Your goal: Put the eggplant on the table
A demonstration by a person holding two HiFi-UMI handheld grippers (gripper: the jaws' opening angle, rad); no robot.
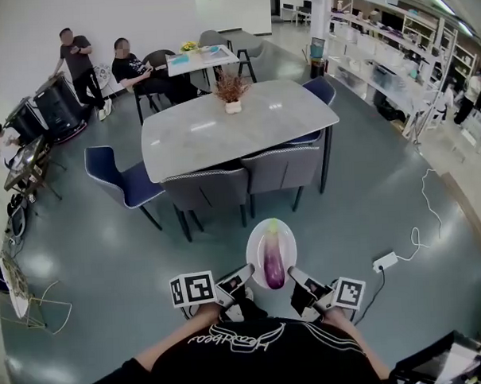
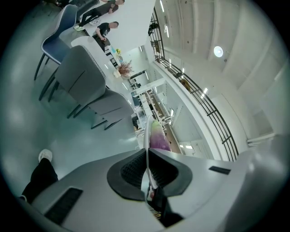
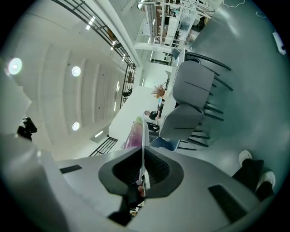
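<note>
A purple eggplant [image 1: 274,262] lies on a white plate [image 1: 259,240] held in the air in front of me, above the floor. My left gripper [image 1: 249,270] is shut on the plate's near-left rim and my right gripper [image 1: 292,272] is shut on its near-right rim. In the left gripper view the plate's rim [image 2: 147,136] runs edge-on between the dark pads, with the eggplant [image 2: 157,136] beyond it. The right gripper view shows the same: the rim [image 3: 143,140] pinched between the pads and the eggplant [image 3: 134,135] beside it. The grey table [image 1: 222,132] stands ahead.
A small potted plant [image 1: 232,92] stands on the table. Two grey chairs [image 1: 248,179] are tucked in on the near side, and a blue chair [image 1: 121,180] stands at the left. A white power strip with its cable [image 1: 385,260] lies on the floor to the right. Two people are at the far left.
</note>
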